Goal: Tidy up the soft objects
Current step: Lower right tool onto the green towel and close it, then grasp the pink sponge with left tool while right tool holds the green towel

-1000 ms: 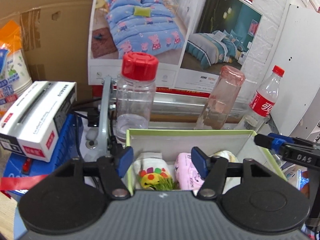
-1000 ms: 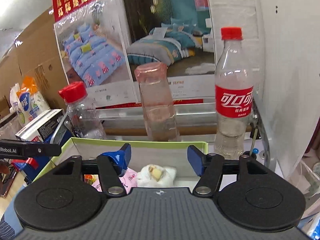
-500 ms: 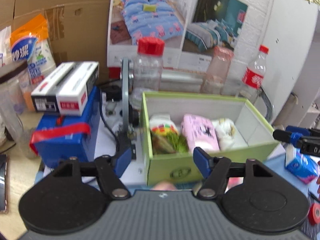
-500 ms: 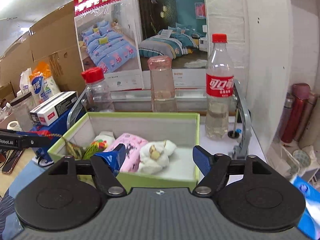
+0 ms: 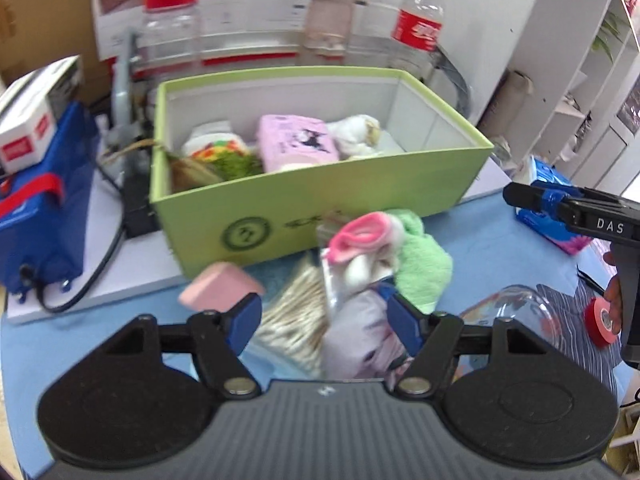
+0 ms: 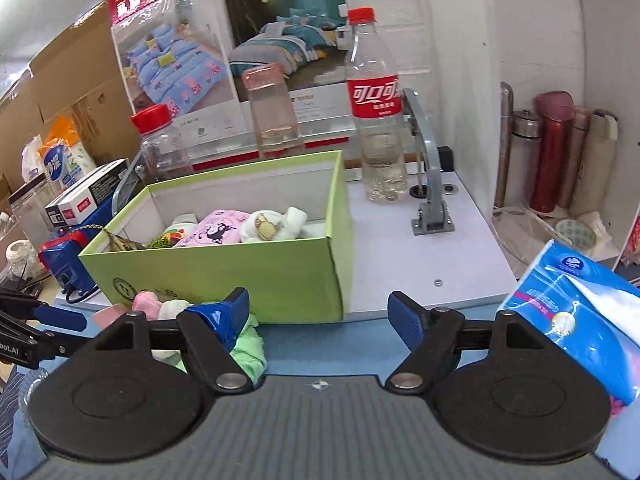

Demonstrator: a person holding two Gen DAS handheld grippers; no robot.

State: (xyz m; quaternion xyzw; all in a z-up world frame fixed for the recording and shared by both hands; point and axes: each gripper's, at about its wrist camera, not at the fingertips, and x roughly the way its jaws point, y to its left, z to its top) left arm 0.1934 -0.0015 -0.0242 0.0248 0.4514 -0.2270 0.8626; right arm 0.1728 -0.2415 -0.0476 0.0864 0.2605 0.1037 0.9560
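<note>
Left gripper (image 5: 324,322), right gripper (image 6: 318,318): black bodies, blue jaws, silver screws.

Left gripper (image 5: 324,316) and right gripper (image 6: 319,317) both hold fingers spread, empty.

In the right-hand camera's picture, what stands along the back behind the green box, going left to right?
Clear plastic jar with a red lid → upturned pinkish clear tumbler → clear cola bottle with a red label → dark red metal flask.
</note>
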